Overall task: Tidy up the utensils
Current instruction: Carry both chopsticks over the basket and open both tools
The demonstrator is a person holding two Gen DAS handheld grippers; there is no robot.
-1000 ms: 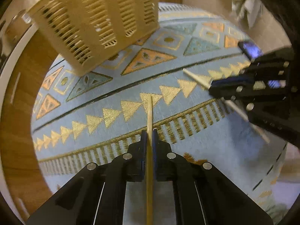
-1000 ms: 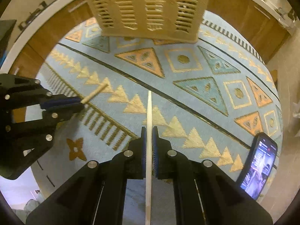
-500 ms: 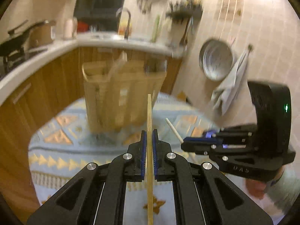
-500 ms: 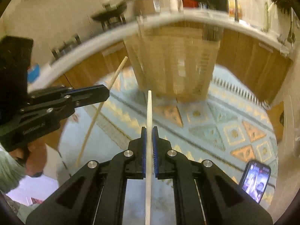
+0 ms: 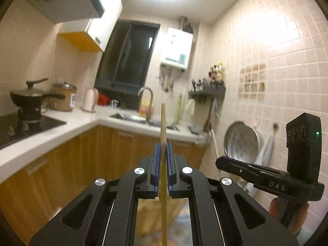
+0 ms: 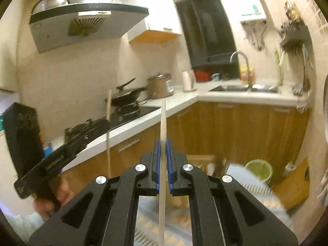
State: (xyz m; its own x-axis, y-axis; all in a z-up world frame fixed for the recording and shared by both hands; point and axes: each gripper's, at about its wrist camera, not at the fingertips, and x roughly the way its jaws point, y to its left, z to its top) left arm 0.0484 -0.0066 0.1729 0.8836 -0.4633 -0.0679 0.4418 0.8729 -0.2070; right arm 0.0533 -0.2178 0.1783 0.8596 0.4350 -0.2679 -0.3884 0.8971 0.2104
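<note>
Chopsticks lifted, basket waiting below

Left gripper [image 5: 163, 153] pinches a tan chopstick [image 5: 163, 123] upright; right gripper [image 6: 163, 153] pinches a pale chopstick [image 6: 163, 127]. Both are mid-carry. The basket [image 5: 151, 209] sits just beneath: next, tip each stick down into it.

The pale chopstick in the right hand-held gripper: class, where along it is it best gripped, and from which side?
Grip the pale chopstick mid-shaft, as the right hand-held gripper does: pads closing from its two sides, shaft lying along the fingers. It is thin, straight and upright, so a side pinch likely keeps it aligned.
</note>
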